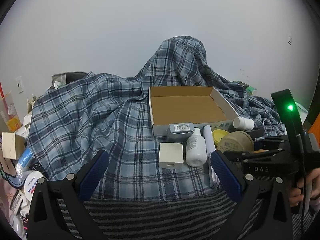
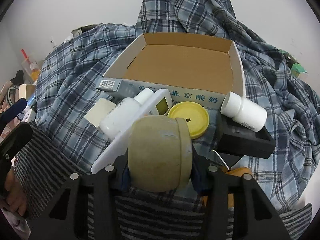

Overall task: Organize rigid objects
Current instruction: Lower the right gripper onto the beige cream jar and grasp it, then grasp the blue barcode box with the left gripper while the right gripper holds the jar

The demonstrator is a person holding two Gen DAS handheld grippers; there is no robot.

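An open cardboard tray (image 1: 188, 108) (image 2: 180, 68) lies empty on the plaid cloth. In front of it lie a grey barcode box (image 1: 180, 132), a white charger cube (image 1: 171, 155), a white bottle (image 1: 195, 150), a white remote (image 1: 210, 152), a yellow lid (image 2: 189, 118) and a white pill bottle (image 2: 244, 113) resting on a black box (image 2: 244, 142). My right gripper (image 2: 160, 172) is shut on a round tan jar (image 2: 158, 154) (image 1: 236, 142), its pads against the jar's sides. My left gripper (image 1: 159, 160) stands open just in front of the charger cube, holding nothing.
The plaid cloth (image 1: 84, 110) rises into a hump behind the tray. Boxes, jars and packets are piled at the left edge (image 1: 14, 146). A striped fabric (image 1: 160, 216) lies along the near edge. A person's hand (image 1: 304, 188) grips the right tool's handle.
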